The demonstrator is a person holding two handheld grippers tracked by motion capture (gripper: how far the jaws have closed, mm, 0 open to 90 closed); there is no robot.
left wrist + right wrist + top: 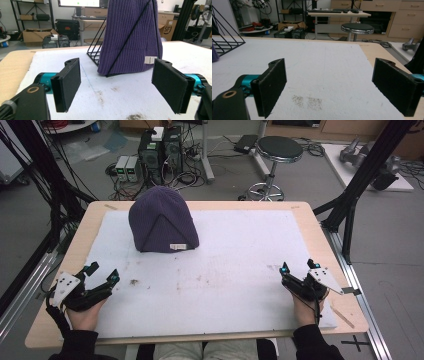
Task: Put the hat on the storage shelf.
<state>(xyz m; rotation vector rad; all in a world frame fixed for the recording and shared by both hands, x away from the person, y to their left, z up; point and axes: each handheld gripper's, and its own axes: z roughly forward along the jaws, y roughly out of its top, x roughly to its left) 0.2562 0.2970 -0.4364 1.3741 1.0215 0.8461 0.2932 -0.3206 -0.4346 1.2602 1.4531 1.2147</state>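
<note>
Jaws spread on both grippers, left [102, 276] and right [299, 267]; likely next, lift the hat [162, 220] at upper left straight up off its rack [96, 53].

Even, soft overhead room light falls on the white mat [225, 270], leaving only faint shadows beside the purple hat [162, 220] (no glare there). The high view looks slightly soft, perhaps from low resolution.
</note>
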